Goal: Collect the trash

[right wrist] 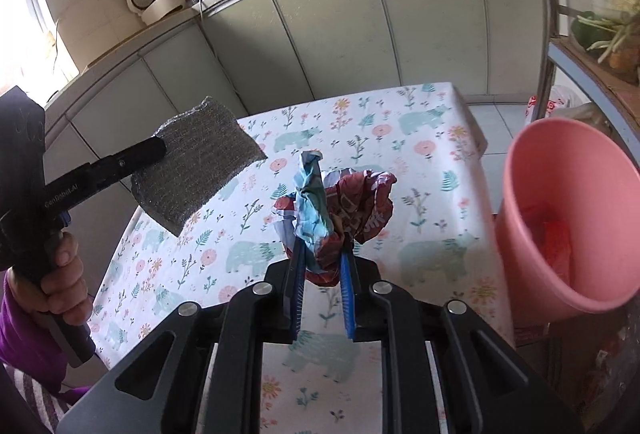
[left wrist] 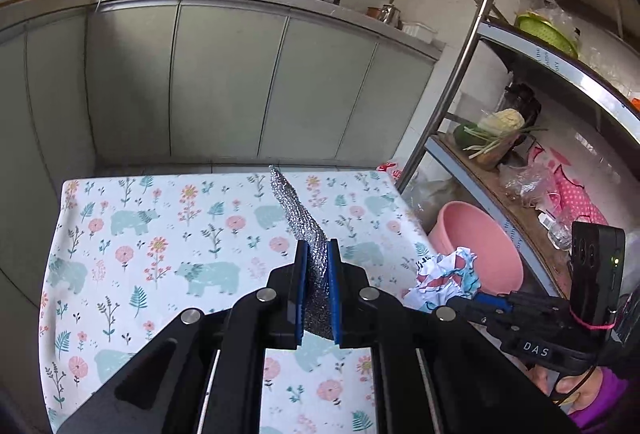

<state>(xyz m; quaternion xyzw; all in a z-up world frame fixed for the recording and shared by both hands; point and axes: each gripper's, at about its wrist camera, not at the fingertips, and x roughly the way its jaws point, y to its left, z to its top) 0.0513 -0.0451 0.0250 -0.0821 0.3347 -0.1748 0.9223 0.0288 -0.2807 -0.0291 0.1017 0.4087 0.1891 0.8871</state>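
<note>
My left tongs (left wrist: 318, 254) are clamped on a silver scouring pad (left wrist: 298, 210), held above the floral tabletop (left wrist: 160, 234) at frame centre. My right tongs (right wrist: 322, 254) pinch a crumpled wrapper (right wrist: 340, 206) mid-frame, off the tabletop, with the pink bin (right wrist: 560, 218) at right.

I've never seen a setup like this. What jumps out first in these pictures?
Two hand-held black tools hover above a table with a bear-and-flower cloth. The left tool pinches a silvery scouring pad; the right tool clamps a crumpled wrapper. To the right stands a pink bucket with something red inside.
</note>
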